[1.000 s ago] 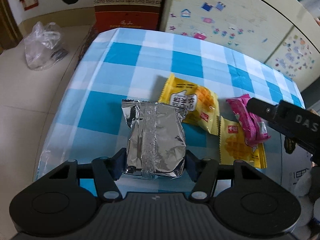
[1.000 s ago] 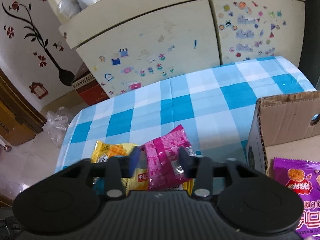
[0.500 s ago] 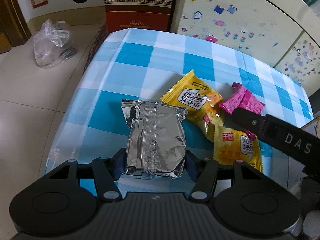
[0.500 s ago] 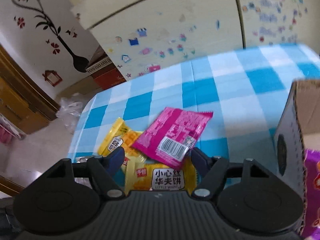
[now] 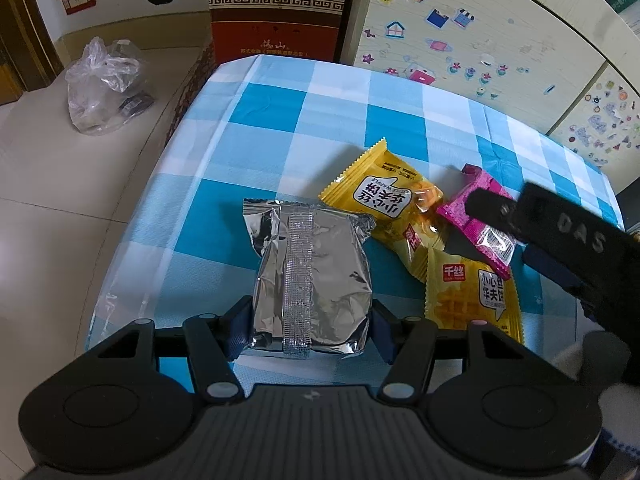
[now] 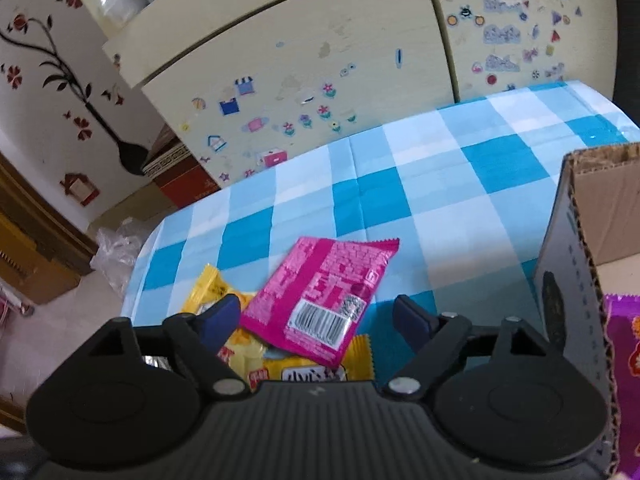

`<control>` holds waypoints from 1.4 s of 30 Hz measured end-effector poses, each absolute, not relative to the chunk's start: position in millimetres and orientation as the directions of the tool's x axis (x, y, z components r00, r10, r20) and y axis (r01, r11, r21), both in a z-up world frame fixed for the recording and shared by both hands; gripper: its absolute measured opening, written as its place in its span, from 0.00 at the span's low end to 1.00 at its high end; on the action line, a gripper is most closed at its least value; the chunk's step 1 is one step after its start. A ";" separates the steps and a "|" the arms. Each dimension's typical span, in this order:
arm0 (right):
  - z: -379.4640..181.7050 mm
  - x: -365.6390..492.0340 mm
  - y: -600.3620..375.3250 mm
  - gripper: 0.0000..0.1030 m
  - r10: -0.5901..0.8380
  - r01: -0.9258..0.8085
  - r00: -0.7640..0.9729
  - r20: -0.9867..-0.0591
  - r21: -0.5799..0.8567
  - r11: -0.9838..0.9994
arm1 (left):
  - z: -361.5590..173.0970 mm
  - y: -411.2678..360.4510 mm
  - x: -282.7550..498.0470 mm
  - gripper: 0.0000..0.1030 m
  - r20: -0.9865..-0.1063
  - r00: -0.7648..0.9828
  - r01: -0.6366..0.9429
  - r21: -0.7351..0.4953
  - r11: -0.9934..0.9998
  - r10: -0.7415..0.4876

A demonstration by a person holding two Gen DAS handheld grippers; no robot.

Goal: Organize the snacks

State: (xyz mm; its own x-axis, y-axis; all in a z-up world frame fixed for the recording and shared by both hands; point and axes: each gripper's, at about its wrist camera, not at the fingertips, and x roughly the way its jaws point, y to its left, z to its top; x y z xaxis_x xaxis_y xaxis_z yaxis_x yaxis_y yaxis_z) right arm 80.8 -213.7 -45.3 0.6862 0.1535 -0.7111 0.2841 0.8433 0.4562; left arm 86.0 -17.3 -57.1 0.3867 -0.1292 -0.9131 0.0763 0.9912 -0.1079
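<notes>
1. Blue-and-white checked tablecloth (image 5: 276,184) over a small table, a cream sticker-covered cabinet (image 6: 304,64) behind it, tiled floor off to the side: that is the stage.
2. Nearest in the left wrist view, the left gripper (image 5: 310,322) is clamped on a crinkled silver foil snack packet (image 5: 310,276), pads pressing both of its sides, with its taped seam running straight away from the camera.
3. Over to the right wrist view: the right gripper (image 6: 316,316) has its jaws opening, and the flat pink snack packet (image 6: 324,296) lies between them, neither pad touching it.
4. The key relation: that pink packet sits dead ahead of the right gripper, barcode end nearest, with its long axis angled up and to the right across the gap, resting partly on two yellow waffle-biscuit packets (image 5: 392,204).
5. The right hand is plainly the nearer one to it; the left is busy.
6. Further right, the open brown cardboard box (image 6: 584,248) stands close by, with a purple snack bag (image 6: 626,360) inside, likely the pink packet's destination.
</notes>
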 end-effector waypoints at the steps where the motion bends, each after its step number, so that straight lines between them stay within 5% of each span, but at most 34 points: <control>1: -44.8 82.4 -212.4 0.82 0.146 0.289 0.684 -0.714 0.450 0.845 | -57.1 -17.7 85.8 0.64 -0.913 0.387 0.077 -0.108 0.991 -0.130; 9: -41.6 97.5 -191.5 0.77 0.028 0.275 0.677 -0.736 0.287 0.918 | -58.6 -19.4 85.8 0.64 -0.915 0.387 0.079 -0.093 0.993 -0.117; 17: -40.1 94.8 -201.8 0.35 -0.007 0.293 0.683 -0.730 0.265 0.919 | -59.2 -21.6 85.0 0.64 -0.913 0.394 0.084 -0.081 0.993 -0.108; 23: -41.3 88.7 -210.7 0.23 0.011 0.305 0.690 -0.724 0.305 0.902 | -53.4 -18.5 85.1 0.64 -0.904 0.411 0.073 -0.095 0.993 -0.117; 27: -42.5 86.7 -218.3 0.25 0.029 0.324 0.693 -0.721 0.347 0.880 | -49.4 -16.7 85.9 0.64 -0.898 0.420 0.063 -0.110 0.992 -0.127; 30: -43.2 87.5 -220.5 0.45 0.029 0.338 0.702 -0.712 0.368 0.866 | -49.5 -16.1 86.2 0.64 -0.900 0.417 0.056 -0.115 0.992 -0.127; 32: -43.1 92.4 -216.1 0.70 0.021 0.326 0.705 -0.709 0.350 0.878 | -49.8 -15.6 86.1 0.64 -0.900 0.417 0.052 -0.111 0.992 -0.122; 42: -52.5 115.9 -181.2 0.74 -0.107 0.253 0.682 -0.723 0.096 0.963 | -58.0 -16.9 86.8 0.64 -0.916 0.387 0.042 -0.095 0.995 -0.104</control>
